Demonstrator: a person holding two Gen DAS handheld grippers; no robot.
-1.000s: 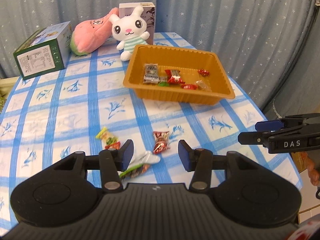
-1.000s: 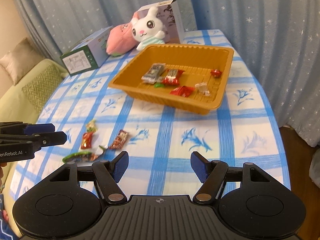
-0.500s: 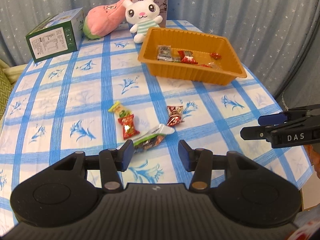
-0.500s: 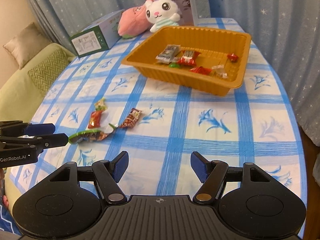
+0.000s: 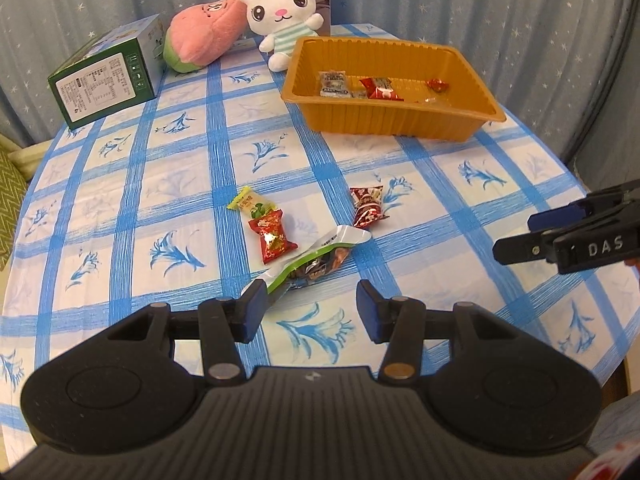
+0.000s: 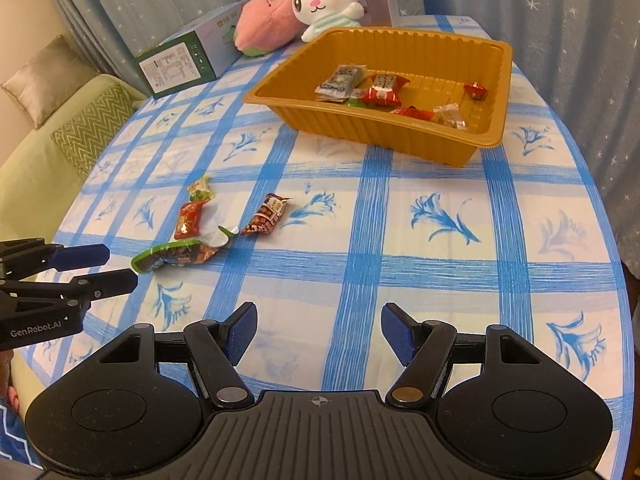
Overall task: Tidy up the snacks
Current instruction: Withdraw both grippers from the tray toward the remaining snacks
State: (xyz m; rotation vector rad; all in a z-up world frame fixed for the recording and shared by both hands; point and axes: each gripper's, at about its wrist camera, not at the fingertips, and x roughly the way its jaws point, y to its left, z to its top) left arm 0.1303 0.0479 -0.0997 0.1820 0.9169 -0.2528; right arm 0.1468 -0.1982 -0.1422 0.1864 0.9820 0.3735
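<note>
- The table [image 5: 120,184] has a white cloth with blue lines and blue flowers on it.
- The left gripper [image 5: 308,308] hangs over the near edge of the table. Its two blue pads are apart, about half way, and nothing is between them.
- The long green and silver snack bag [image 5: 316,260] lies flat on the table just past the left gripper. Its near end is right by the gripper's left pad.
- A small red candy [image 5: 272,238] lies just beside the bag, and a yellow and green candy [image 5: 250,203] touches the red one on the far side.
- A dark red snack pack [image 5: 367,206] lies near the far end of the bag, a little toward the tray.
- The right gripper [image 6: 318,330] is over the near edge too, on the right side. Its pads are wide apart and hold nothing.
- The orange tray [image 6: 400,136] sits near the far right corner of the table. A few snacks [image 6: 382,92] are already inside it.
- A white bunny toy [image 5: 286,16] and a pink plush toy [image 5: 204,36] sit at the far edge, just behind the tray.
- A green and white box [image 5: 106,80] lies near the far left corner.
- Blue curtains with little stars [image 5: 460,0] hang behind the table.
</note>
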